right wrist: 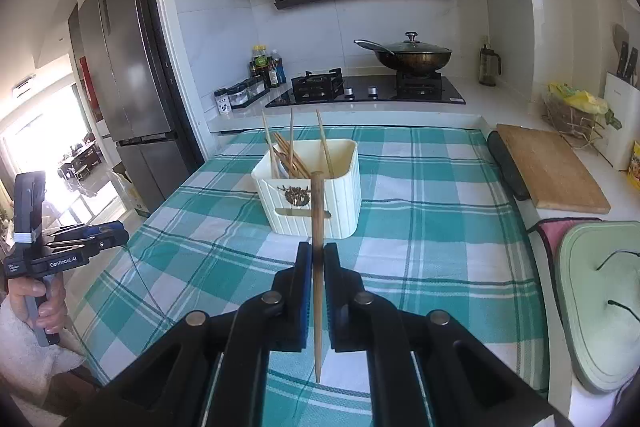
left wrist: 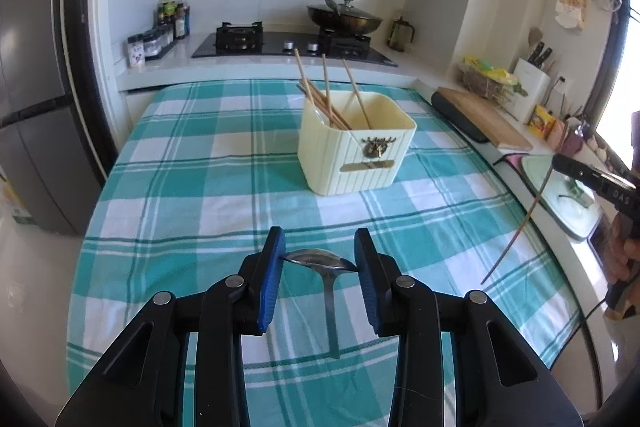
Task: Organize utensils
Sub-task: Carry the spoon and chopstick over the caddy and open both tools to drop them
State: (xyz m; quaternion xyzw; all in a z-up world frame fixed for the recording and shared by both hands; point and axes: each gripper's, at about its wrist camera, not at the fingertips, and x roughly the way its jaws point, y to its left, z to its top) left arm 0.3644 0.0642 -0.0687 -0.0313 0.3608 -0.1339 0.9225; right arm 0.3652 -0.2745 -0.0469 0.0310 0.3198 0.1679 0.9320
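Left hand-held gripper nearest the lens, blue pads clamped on the bowl of a shiny metal spoon, handle hanging down toward the desk draped in a teal-and-white checked cloth. Spoon clear of the cloth, well short of the cream ribbed plastic utensil box standing near the far middle of the desk. Several tan wooden chopsticks leaning inside that box, tips poking above the rim. Beyond the desk, a black gas hob with a dark lidded wok on the right burner. Further right, a pale wooden cutting board on the side counter.

Right hand-held gripper squeezed shut on a single brown wooden chopstick, held roughly upright between the pads, thick end up, thin end pointing down at the cloth. Chopstick lined up in front of the utensil box in the right wrist view, not touching it. Seen from the left wrist view, same chopstick dangling at a slant near the right edge of the desk.
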